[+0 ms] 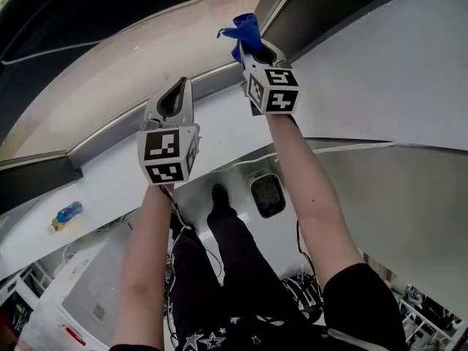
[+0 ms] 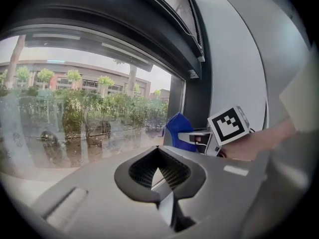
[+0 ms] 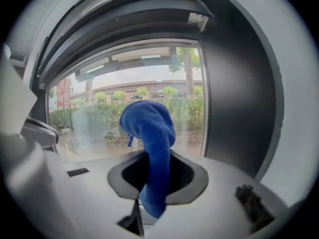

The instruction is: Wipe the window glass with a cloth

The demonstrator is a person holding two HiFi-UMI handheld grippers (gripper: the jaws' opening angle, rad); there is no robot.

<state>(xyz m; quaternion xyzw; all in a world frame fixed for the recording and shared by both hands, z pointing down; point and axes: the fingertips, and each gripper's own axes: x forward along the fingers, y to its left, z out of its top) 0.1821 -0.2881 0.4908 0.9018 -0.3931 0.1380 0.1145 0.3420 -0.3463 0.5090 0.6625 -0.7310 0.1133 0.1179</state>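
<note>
Cloth [image 3: 149, 133], blue and limp, is held pinched between the closed jaws of the right gripper [image 1: 257, 50]. A bunched lobe stands out beyond the tips and a short tail hangs back through the jaw opening. It is raised near the right edge of the window glass [image 3: 99, 118], beside the dark frame [image 3: 234, 108]. Whether the fabric is already touching the pane cannot be settled from these views, though it appears very close.

The left gripper [image 1: 180, 85] is carried lower and to the left, its jaws brought together on nothing.

The cloth is judged light, soft and easily folded, so little force would be passed on by a loose end. It is best taken at a gathered fold, as here, with a pad of fabric left proud of the tips so that only cloth, not jaw, is pressed on the smooth, hard glass.
</note>
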